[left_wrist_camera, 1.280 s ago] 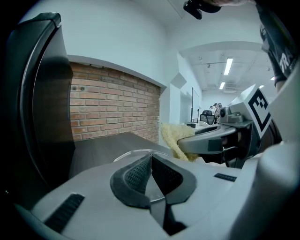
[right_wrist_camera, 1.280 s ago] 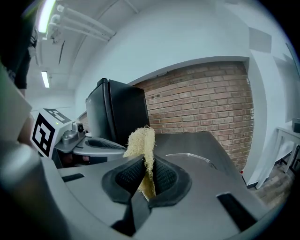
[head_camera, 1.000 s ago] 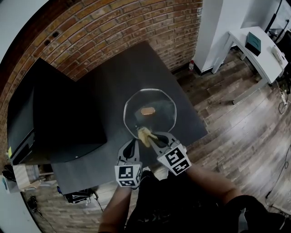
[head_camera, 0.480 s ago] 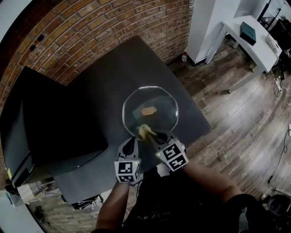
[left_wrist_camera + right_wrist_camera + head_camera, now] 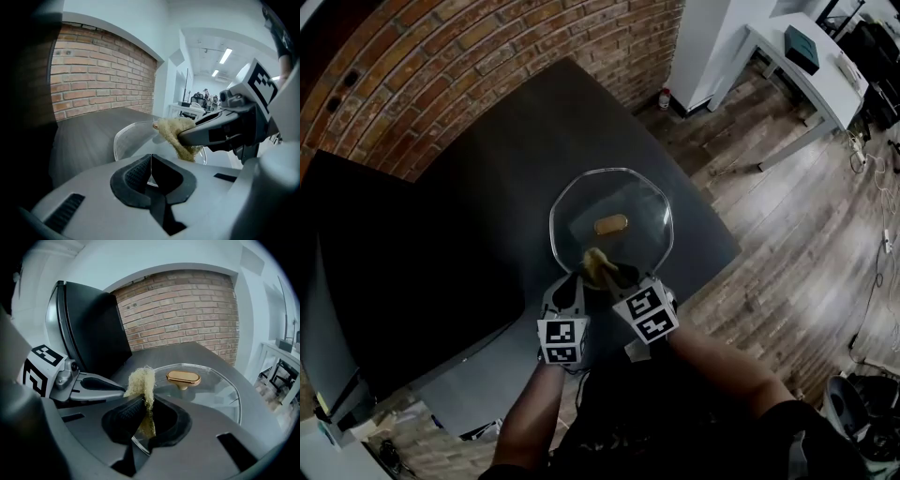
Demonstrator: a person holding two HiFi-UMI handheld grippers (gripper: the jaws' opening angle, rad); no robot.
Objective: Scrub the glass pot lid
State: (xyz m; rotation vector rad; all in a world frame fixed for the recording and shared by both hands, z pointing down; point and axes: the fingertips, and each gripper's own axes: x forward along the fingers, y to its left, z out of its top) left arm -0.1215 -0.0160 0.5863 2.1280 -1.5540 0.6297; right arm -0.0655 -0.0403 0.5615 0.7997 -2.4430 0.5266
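On the table, lid lies knob-up; right tongs clench scrubber, left tongs clenched.

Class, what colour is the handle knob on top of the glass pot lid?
The knob is golden tan, and it shows best in the right gripper view.

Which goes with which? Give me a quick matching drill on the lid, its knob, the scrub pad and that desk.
1 glass lid
2 knob
3 scrub pad
4 white desk

A gold
B on the wooden floor
C on the dark table
D held by the right gripper

Pairs: 1-C, 2-A, 3-D, 4-B.
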